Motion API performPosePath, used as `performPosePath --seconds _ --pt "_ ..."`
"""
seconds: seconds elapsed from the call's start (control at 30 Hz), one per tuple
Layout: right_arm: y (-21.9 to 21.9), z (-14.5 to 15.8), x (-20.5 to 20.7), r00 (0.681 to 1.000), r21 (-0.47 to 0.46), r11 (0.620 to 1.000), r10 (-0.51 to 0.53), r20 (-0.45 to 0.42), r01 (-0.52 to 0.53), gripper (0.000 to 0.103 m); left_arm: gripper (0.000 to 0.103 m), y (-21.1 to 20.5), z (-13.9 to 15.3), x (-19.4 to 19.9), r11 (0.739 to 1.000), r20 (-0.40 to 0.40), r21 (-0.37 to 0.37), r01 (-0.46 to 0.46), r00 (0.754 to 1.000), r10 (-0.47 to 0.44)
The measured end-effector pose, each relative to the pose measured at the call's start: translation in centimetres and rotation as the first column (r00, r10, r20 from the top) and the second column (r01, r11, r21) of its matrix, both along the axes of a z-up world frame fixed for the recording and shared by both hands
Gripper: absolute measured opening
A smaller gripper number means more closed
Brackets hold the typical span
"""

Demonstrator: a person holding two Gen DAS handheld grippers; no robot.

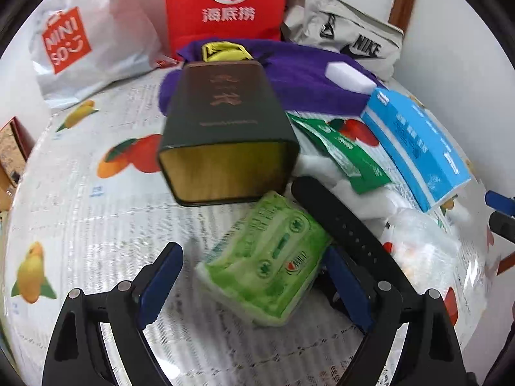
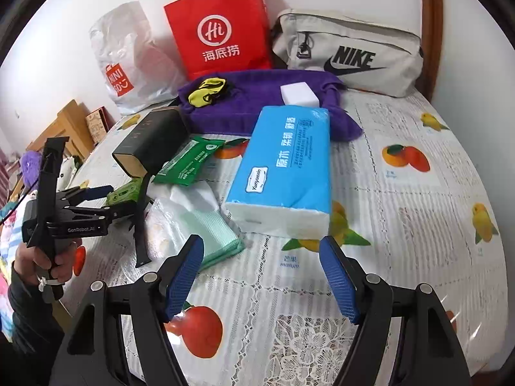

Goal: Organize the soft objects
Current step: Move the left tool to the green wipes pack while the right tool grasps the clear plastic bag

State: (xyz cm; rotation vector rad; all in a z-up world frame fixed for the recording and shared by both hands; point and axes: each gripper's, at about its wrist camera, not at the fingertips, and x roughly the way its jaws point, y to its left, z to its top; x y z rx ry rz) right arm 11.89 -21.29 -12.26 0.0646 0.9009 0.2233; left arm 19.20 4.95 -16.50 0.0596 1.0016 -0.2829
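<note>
My left gripper (image 1: 254, 276) is open, its jaws on either side of a light green tissue pack (image 1: 267, 257) lying on the table; whether the pads touch it I cannot tell. It shows from the side in the right wrist view (image 2: 112, 199). A black strap (image 1: 347, 225) lies across the pack's right end. My right gripper (image 2: 262, 273) is open and empty, just in front of a blue tissue pack (image 2: 286, 167). A dark green wipes pack (image 2: 190, 162), a mint cloth (image 2: 209, 228), a purple towel (image 2: 257, 103) with a white sponge (image 2: 299, 95) and a yellow-black item (image 2: 209, 91) lie behind.
A dark box (image 1: 225, 135) lies on its side on the fruit-print tablecloth (image 2: 402, 225). At the back stand a red paper bag (image 2: 219, 29), a white Miniso bag (image 2: 128, 64) and a grey Nike pouch (image 2: 351, 54). A clear plastic bag (image 1: 425, 251) lies at right.
</note>
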Motion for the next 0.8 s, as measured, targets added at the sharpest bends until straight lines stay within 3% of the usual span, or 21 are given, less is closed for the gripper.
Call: performPosePath --seconds 0.1,0.23,0.67,0.7,0.73,0.77,0.8 --pt "0.3 -0.1 -0.1 1.0 0.002 1.0 0.017 0.007 -0.017 0.074 0.089 -0.5 -0.4 0.0 1.0 0.017 0.018 0.015 1.0 -0.015" --pt "1.4 -0.6 0.0 0.999 0.019 0.998 0.053 -0.004 -0.053 0.074 0.073 0.1 0.0 -0.4 1.0 0.025 -0.017 -0.005 1.0 0.006" --pt "6.5 -3.7 1.1 0.98 0.052 0.98 0.195 -0.045 -0.192 0.071 0.072 3.2 0.1 -2.8 0.99 0.02 -0.011 -0.143 0.99 0.143" --pt "6.7 -3.7 1.2 0.978 0.065 0.977 0.204 -0.037 -0.201 0.066 0.072 3.1 0.1 -2.9 0.99 0.021 -0.006 -0.144 0.989 0.144" --pt "6.9 -3.7 1.2 0.976 0.07 0.975 0.213 -0.032 -0.211 0.047 0.072 3.0 0.1 -2.9 0.989 0.022 0.0 -0.146 0.989 0.145" --pt "7.2 -3.7 1.2 0.973 0.07 0.972 0.228 -0.032 -0.225 0.017 0.072 2.9 0.1 -2.9 0.989 0.024 0.006 -0.146 0.989 0.146" --pt "7.3 -3.6 1.1 0.971 0.069 0.97 0.236 -0.031 -0.234 0.008 0.072 2.9 0.0 -2.9 0.989 0.025 0.011 -0.148 0.989 0.148"
